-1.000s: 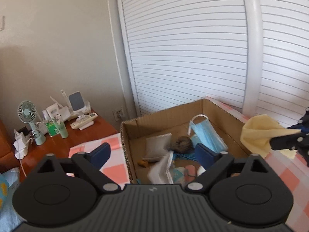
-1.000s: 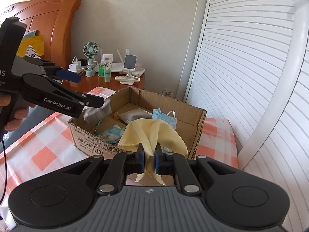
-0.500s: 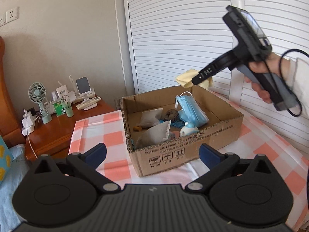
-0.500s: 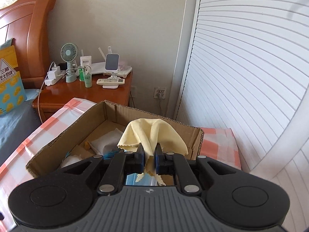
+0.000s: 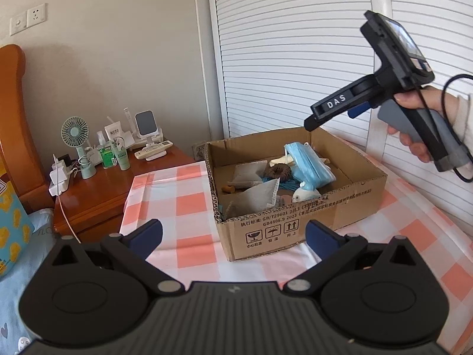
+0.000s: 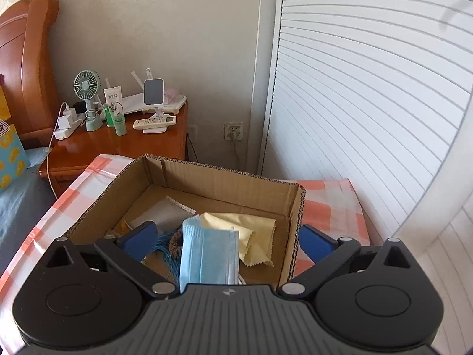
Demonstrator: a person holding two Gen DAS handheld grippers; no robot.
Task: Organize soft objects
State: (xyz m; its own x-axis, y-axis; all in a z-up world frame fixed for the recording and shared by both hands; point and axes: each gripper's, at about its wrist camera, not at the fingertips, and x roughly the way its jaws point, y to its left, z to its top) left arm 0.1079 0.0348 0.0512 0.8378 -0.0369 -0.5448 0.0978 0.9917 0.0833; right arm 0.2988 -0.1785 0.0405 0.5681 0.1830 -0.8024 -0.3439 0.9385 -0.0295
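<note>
**Yellow cloth released into the box, both grippers empty**

Left wrist view: the left gripper (image 5: 233, 235) hangs with its jaws spread as wide as they go and nothing between them, aimed at the near wall of the cardboard box (image 5: 295, 224), which sits on a checked tablecloth (image 5: 189, 204). The box lies ahead of and slightly right of these jaws. Inside it are a pleated blue mask (image 5: 309, 162), grey fabric pouches (image 5: 260, 198), a brown knitted ring (image 5: 278, 172) and a small white-and-blue toy (image 5: 304, 193). The right gripper (image 5: 309, 124), held by a hand (image 5: 419, 118), is poised over the box's far right corner, pointing down into it. It is clearly the nearer of the two to the contents.

Right wrist view: the right gripper (image 6: 226, 238) has just been opening, and its jaws now stand fully apart with nothing pressed by the blue pads (image 6: 139, 238). The yellow cloth (image 6: 245, 230) lies loose on the box floor directly ahead and below, between the jaws' line, crumpled flat with zigzag-cut edges, its long side running away toward the far wall. The mask (image 6: 208, 254) overlaps its near left edge; blue string (image 6: 165, 245) lies to the left. Everything is limp and thin, so any regrasp would likely need a pinch on a raised fold.
</note>
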